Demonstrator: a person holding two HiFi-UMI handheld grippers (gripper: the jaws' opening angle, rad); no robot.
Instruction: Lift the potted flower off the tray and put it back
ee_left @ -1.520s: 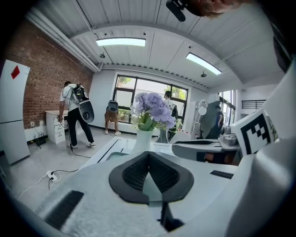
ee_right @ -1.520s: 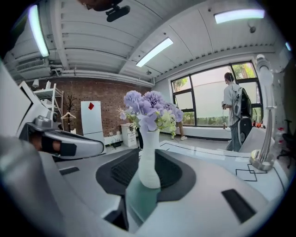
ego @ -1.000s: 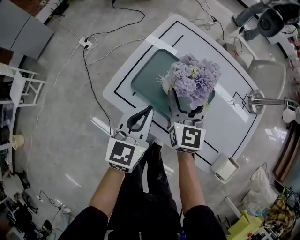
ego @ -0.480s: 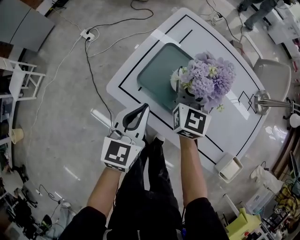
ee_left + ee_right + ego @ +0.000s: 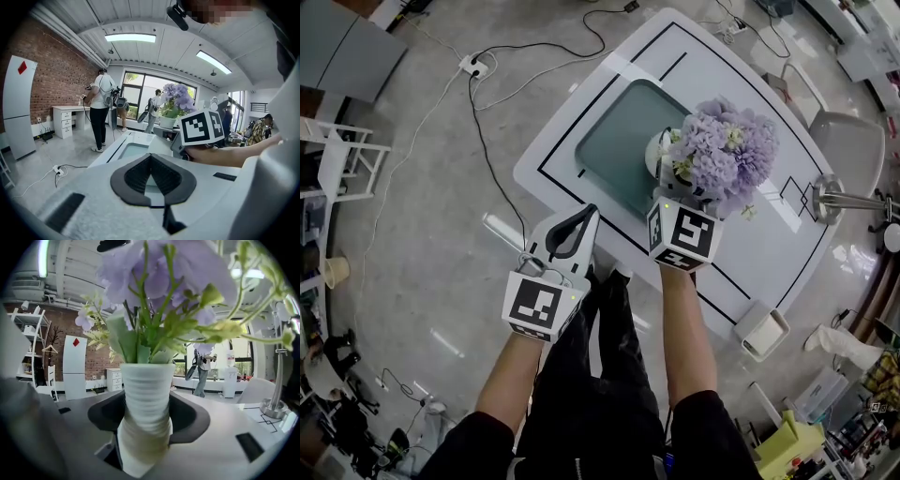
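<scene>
The potted flower, purple blooms (image 5: 727,155) in a ribbed white pot (image 5: 660,152), stands at the near right edge of the teal tray (image 5: 614,141) on the white table (image 5: 769,253). My right gripper (image 5: 673,199) reaches in under the blooms. In the right gripper view the pot (image 5: 145,385) fills the gap between the dark pads (image 5: 105,416), and the jaws are closing on its sides. The pot's base is hidden, so I cannot tell whether it rests on the tray. My left gripper (image 5: 577,225) hangs at the table's near edge, shut and empty (image 5: 151,161).
Cables and a power strip (image 5: 472,67) lie on the floor to the left. A metal stand (image 5: 830,199) sits on the table's right side, with a white bin (image 5: 764,330) below the near corner. People (image 5: 101,108) stand across the room.
My right gripper has pushed forward under the blooms, so its fingers no longer show in the head view. The left gripper has barely shifted.
</scene>
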